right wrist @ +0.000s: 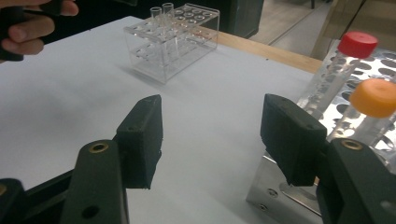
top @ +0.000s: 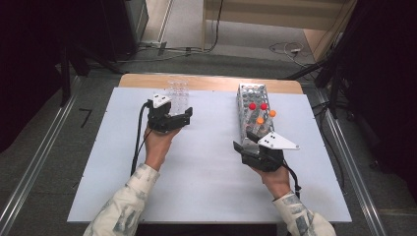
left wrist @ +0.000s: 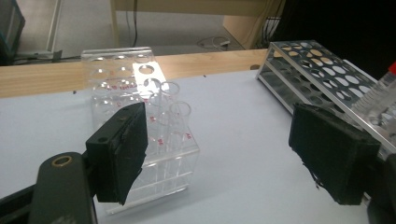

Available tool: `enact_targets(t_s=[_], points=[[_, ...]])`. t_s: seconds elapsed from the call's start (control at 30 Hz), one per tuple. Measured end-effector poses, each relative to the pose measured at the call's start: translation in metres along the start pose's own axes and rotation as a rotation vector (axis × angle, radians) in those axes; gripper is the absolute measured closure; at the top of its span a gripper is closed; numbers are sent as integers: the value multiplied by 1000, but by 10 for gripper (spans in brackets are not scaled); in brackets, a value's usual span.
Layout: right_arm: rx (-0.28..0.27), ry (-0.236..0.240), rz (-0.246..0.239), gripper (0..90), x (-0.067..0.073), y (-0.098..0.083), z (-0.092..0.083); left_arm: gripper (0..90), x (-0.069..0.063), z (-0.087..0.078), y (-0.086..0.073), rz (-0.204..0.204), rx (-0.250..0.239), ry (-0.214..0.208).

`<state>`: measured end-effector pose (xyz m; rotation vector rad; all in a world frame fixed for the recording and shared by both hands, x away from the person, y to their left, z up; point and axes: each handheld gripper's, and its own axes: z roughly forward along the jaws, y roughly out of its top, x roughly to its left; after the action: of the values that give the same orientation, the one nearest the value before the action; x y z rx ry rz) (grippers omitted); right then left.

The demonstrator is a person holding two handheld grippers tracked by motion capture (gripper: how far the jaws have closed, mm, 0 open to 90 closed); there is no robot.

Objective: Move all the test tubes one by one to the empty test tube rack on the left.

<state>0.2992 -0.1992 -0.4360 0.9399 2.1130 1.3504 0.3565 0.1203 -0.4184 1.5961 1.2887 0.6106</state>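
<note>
- Clear plastic rack (top: pixel 178 93) sits upper centre-left of the high view, on the white bench (top: pixel 206 167); two open glass tubes (left wrist: pixel 173 112) stand in its near corner holes, seen mid-frame in the left tongs view.
- Left tongs (top: pixel 185 116) just beside that rack, jaws wide apart, nothing between the pads; no tube held.
- Metal rack (top: pixel 253 110) right of centre in the high view, carrying capped tubes: red caps (top: pixel 257 106), orange caps (top: pixel 266 117).
- Right tongs (top: pixel 246 143) at the near end of the metal rack, jaws wide, empty. Orange-capped tube (right wrist: pixel 369 112) lies just right of them in the right tongs view.
- Handling, my judgement: tubes light, stiff, smooth, likely to slip; the open glass ones breakable. Take hold on the bare wall just below the rim or cap, squeeze gently, lift straight up out of the hole.
- Clear rack looks light and may shift if nudged.
</note>
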Motion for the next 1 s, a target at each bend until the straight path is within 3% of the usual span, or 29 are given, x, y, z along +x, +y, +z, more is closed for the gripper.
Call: enact_targets(t_s=[0.57, 0.87, 1.0], points=[[-14, -130, 35, 412, -29, -6, -6, 193, -15, -7, -14, 18, 2, -55], [-6, -196, 86, 461, -45, -12, 6, 194, -20, -9, -14, 26, -5, -72], [-3, -217, 83, 502, -48, -14, 15, 197, -21, -8, -15, 31, 0, -77]])
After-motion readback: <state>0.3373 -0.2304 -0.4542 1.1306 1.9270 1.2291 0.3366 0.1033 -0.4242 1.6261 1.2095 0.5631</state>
